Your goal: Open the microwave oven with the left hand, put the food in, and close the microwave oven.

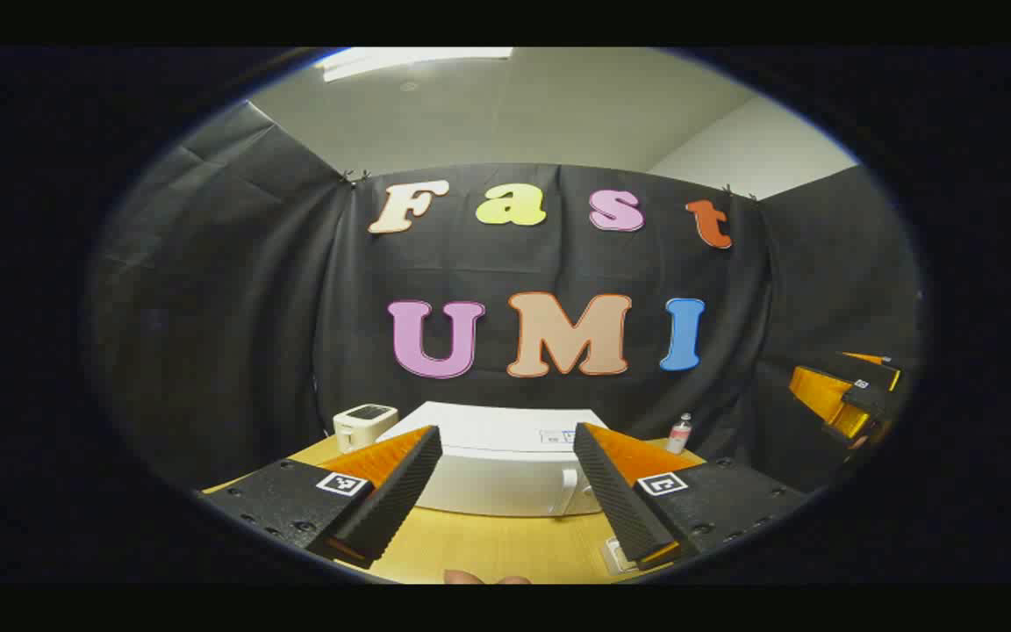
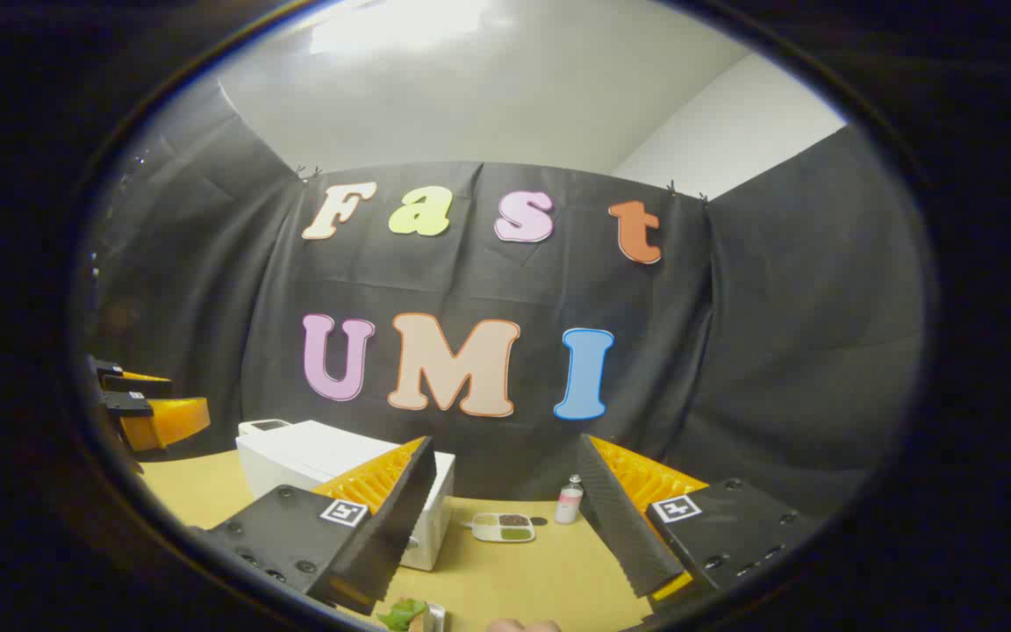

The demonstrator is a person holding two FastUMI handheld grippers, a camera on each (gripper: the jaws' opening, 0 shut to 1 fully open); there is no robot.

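While both tools hang above the wooden table (image 1: 488, 549), the left gripper (image 1: 505, 491) has its fingers spread wide with nothing between them, and the white microwave oven (image 1: 505, 465), door closed, sits straight ahead between the fingertips. Just left of it stands a small white appliance (image 1: 363, 426), and a small bottle (image 1: 679, 433) stands to its right. In the right gripper view, the right gripper (image 2: 505, 518) is likewise wide apart and empty, with the microwave oven (image 2: 312, 465) off to its left, a divided food tray (image 2: 504, 527) beside the bottle (image 2: 569, 500), and something leafy green (image 2: 400, 613) at the bottom edge.
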